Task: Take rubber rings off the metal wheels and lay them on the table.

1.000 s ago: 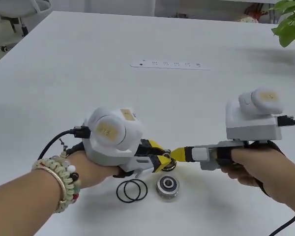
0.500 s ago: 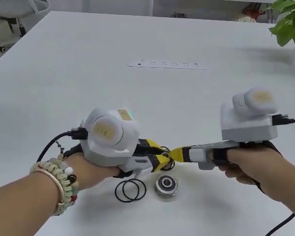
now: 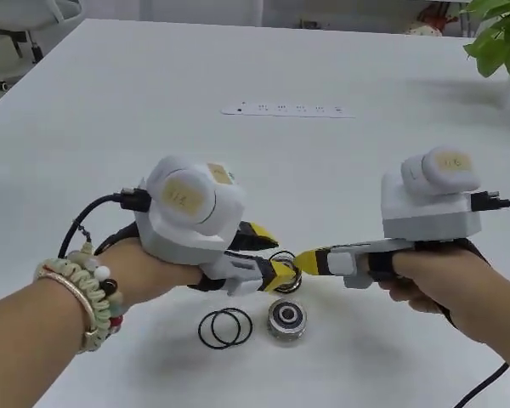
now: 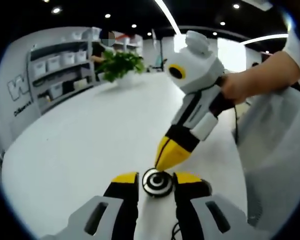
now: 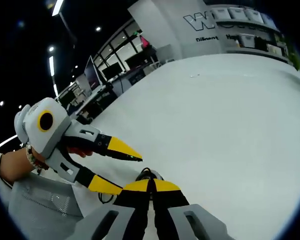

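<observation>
**Head view: one wheel up, one wheel down**

In the left gripper (image 3: pixel 279 257), jaws partway open and snug on both sides of a metal wheel (image 4: pixel 158 183), up off the white table (image 3: pixel 365 170). On the right gripper (image 3: pixel 299 262), jaws pressed tight together, tips touching that wheel's top edge; too small to tell whether any rubber is pinched. Below, flat on the table: two rubber rings (image 3: pixel 225 328), overlapping, and just beside them a second wheel (image 3: pixel 287 316). Farther back, a white power strip (image 3: pixel 287 110).
</observation>
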